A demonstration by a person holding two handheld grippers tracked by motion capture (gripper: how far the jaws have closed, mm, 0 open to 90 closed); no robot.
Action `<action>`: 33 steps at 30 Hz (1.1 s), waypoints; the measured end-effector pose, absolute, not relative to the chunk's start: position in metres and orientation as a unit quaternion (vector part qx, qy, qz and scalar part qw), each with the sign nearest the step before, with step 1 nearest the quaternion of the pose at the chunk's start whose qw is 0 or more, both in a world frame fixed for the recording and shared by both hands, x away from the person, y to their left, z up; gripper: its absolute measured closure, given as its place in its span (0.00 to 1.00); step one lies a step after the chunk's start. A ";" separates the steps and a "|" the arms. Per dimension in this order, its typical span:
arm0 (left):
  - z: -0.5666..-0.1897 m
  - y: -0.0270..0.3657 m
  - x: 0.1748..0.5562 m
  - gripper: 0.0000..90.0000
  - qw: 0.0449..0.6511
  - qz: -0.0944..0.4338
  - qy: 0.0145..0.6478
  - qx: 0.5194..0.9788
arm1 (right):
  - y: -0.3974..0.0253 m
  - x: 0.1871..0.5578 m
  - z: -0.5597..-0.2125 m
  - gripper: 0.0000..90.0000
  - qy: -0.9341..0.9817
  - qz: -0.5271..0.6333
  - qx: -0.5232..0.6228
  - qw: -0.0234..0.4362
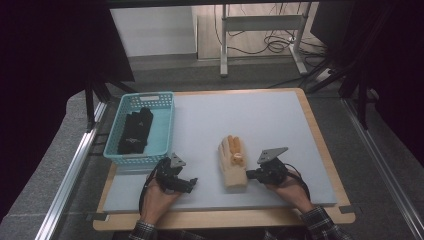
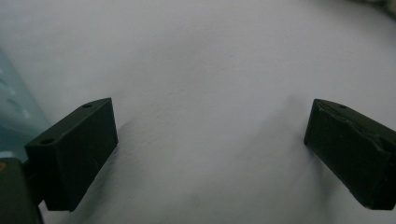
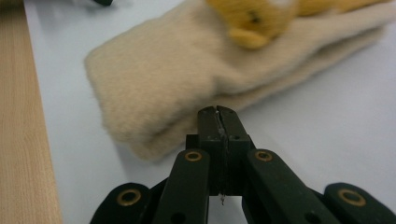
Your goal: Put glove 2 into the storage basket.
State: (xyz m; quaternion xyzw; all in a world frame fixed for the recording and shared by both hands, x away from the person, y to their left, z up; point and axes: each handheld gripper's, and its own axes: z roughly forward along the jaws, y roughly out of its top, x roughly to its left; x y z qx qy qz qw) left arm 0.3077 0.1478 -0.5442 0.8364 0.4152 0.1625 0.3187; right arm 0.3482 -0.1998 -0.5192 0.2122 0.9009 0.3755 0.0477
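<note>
- The fuzzy beige mitten (image 1: 232, 162) sits on the near middle of the grey mat (image 1: 260, 130), cuff end toward you, with an orange-yellow plush bit on top at the far end.
- It looks soft, light and floppy, so I'd guess it'll sag and fold when you lift it. Nothing fragile here, squeeze away.
- The pile looks fluffy, so a shallow pinch might just slide off the fur. Bite deep enough to catch the fabric itself.
- Best place to grab is probably the near cuff edge (image 3: 140, 121), where it looks thick and doubled over. The plush decoration looks like a worse handle.
- Your right gripper (image 3: 218, 112) is just at the mitten's right side by the cuff, jaws pressed together with nothing between them. You'd have to spread them before going in.
- Your left gripper (image 2: 210, 135) is over bare mat to the mitten's left, jaws wide apart, holding nothing.
- Far left is a blue basket (image 1: 165, 135) with black gloves (image 1: 136, 131) lying in it, well apart from the mitten.
</note>
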 end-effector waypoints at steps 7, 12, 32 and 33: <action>-0.547 0.159 0.309 0.01 0.323 0.164 0.423 0.830 | -0.181 0.342 -0.522 0.98 0.903 0.378 0.200 0.038; -0.550 0.164 0.312 0.00 0.335 0.150 0.425 0.828 | -0.164 0.340 -0.525 0.97 0.907 0.376 0.189 0.037; -0.551 0.165 0.312 0.00 0.340 0.146 0.430 0.824 | -0.142 0.340 -0.522 0.87 0.901 0.381 0.196 0.062; -0.551 0.165 0.312 0.00 0.340 0.146 0.430 0.824 | -0.148 0.340 -0.520 0.85 0.900 0.382 0.200 0.069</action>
